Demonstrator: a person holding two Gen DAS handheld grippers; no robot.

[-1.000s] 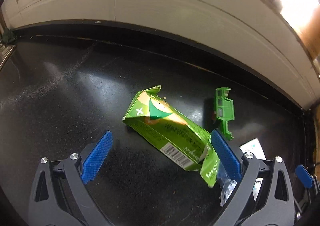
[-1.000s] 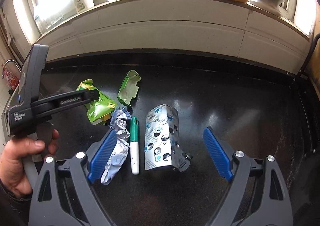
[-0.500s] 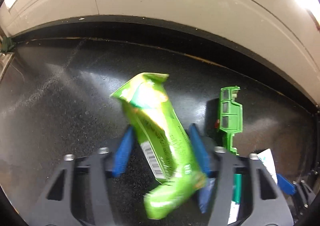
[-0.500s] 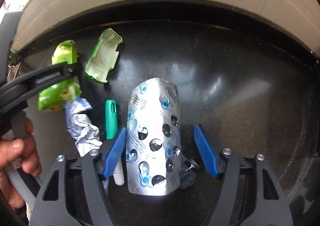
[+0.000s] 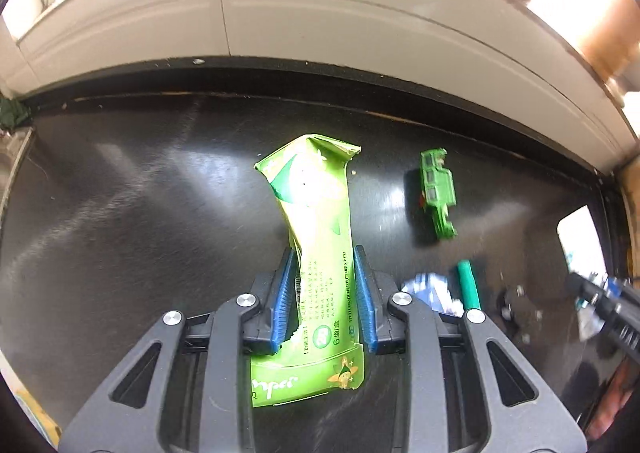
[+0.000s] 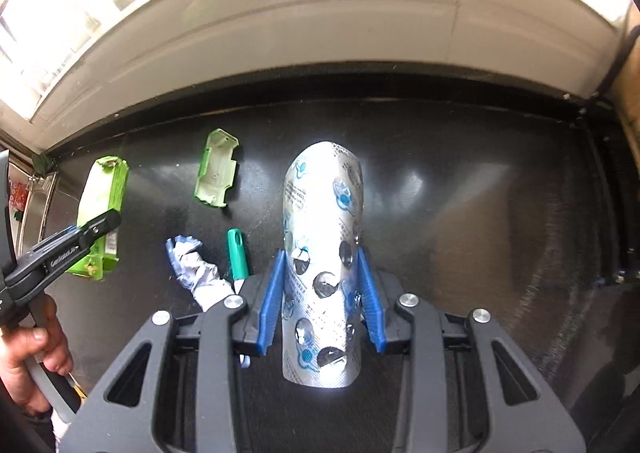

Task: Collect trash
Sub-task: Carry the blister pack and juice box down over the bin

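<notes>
Jaws of the left gripper (image 5: 323, 285) are closing on the green wrapper (image 5: 316, 253), the right gripper (image 6: 320, 289) on the blister pack (image 6: 324, 273) — both above the tabletop (image 6: 500, 213) — so squeeze firmly, lift gently.

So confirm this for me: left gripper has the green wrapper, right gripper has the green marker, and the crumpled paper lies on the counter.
Wrong about the right gripper: its jaws are closing on the silver blister pack, as the right wrist view shows. The green marker lies on the counter beside the crumpled paper. The left gripper does have the green wrapper.
</notes>
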